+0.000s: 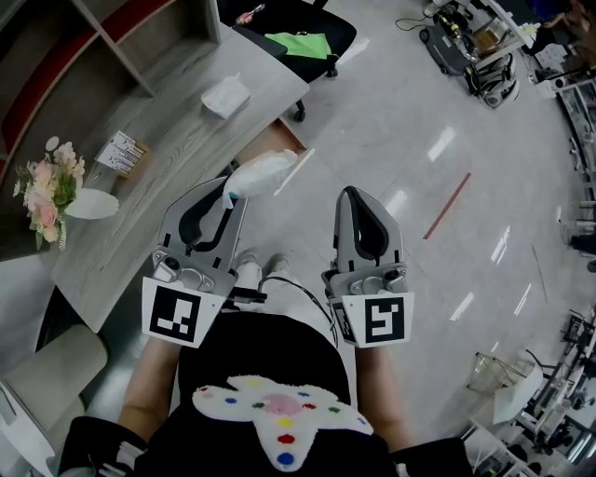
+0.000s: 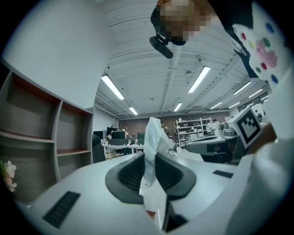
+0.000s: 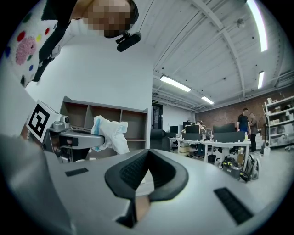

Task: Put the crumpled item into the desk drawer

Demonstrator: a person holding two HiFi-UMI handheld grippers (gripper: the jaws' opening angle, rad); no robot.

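The left tongs [image 2: 149,173] pinch a white crumpled wad with blue marks [image 2: 154,137] by one end. Only the left gripper view shows this squeeze: the wad is thin between the dark ribbed pads [image 2: 131,174] and sticks up past them. The right tongs [image 3: 148,170] are pressed together with nothing in them, as the right gripper view shows. That view also shows the wad from the side, puffy and wrinkled, with its blue marks.

Only the head view shows where the wad is. It hangs in the air just past the edge of the grey wood counter [image 1: 177,98], above the shiny grey floor [image 1: 419,177]. The two tongs are side by side and apart. The floor to the right is wide.

On the counter sit a small printed box [image 1: 122,153], pink flowers in a white vase [image 1: 51,191] and a white folded packet [image 1: 225,95]. Farther off stands a black chair [image 1: 331,23] with a green thing on it.
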